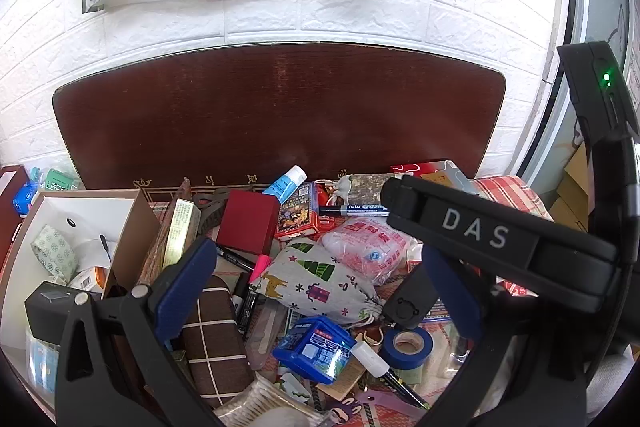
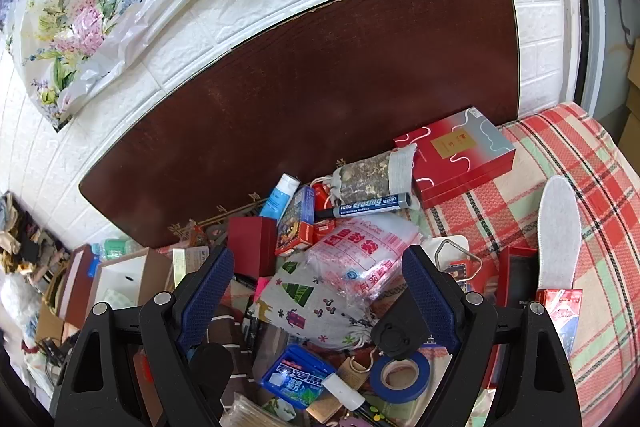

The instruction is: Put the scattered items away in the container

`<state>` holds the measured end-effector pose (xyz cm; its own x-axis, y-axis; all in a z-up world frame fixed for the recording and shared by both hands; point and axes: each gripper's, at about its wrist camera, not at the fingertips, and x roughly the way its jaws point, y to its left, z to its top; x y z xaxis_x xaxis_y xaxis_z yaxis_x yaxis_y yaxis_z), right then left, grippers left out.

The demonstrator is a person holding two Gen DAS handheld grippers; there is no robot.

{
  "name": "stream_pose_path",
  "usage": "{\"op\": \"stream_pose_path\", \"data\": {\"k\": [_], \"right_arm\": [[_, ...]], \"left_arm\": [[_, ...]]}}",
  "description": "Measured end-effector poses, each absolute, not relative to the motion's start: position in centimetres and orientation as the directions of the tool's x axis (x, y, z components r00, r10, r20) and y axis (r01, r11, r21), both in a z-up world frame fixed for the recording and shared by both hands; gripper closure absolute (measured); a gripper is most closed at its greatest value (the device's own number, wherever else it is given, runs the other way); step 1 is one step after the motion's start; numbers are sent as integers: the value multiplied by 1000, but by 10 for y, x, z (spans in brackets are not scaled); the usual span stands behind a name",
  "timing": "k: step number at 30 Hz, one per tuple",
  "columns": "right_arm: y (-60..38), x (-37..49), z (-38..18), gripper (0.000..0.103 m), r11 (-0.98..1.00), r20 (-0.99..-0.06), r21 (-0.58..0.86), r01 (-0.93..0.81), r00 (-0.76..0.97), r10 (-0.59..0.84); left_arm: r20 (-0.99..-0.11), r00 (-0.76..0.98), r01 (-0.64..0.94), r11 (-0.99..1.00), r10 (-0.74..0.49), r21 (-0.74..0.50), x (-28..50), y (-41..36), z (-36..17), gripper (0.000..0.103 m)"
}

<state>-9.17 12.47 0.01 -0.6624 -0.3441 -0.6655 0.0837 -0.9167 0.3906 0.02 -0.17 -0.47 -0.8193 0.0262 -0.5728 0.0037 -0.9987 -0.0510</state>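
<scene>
Barely begun: both grippers empty, most clutter still outside the box.

Both the left gripper (image 1: 316, 291) and right gripper (image 2: 316, 299) stand wide with nothing held, hovering over a grey cloth pouch printed with Christmas trees (image 1: 316, 279); around it lie a blue tape roll (image 1: 406, 343), a blue plastic case (image 1: 314, 349) and a pink-printed plastic packet (image 1: 366, 241), while the white-lined cardboard box (image 1: 132, 223) at the left holds only a few things.

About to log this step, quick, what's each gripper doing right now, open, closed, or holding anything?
Left gripper: open, nothing held, above the clutter.
Right gripper: open, nothing held, over the printed cloth pouch.
</scene>
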Motion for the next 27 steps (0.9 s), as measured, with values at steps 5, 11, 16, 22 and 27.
{"op": "stream_pose_path", "data": {"k": [5, 11, 16, 22, 27], "right_arm": [[124, -93, -1, 15, -917, -667, 390, 83, -661, -344], [124, -93, -3, 15, -918, -668, 388, 81, -662, -340], [124, -93, -1, 15, -918, -669, 388, 81, -661, -341], [124, -93, -1, 15, -918, -669, 388, 80, -661, -340], [125, -94, -2, 15, -918, -669, 389, 81, -660, -341]], "left_arm": [[-572, -820, 9, -999, 19, -45, 0, -2, -5, 1], [-573, -820, 8, -999, 19, -45, 0, -2, -7, 1], [-573, -819, 10, -999, 18, -46, 0, -1, -6, 1], [-582, -813, 7, -998, 29, -59, -1, -1, -6, 1], [-582, -813, 8, -998, 28, -58, -1, -1, -6, 1]]}}
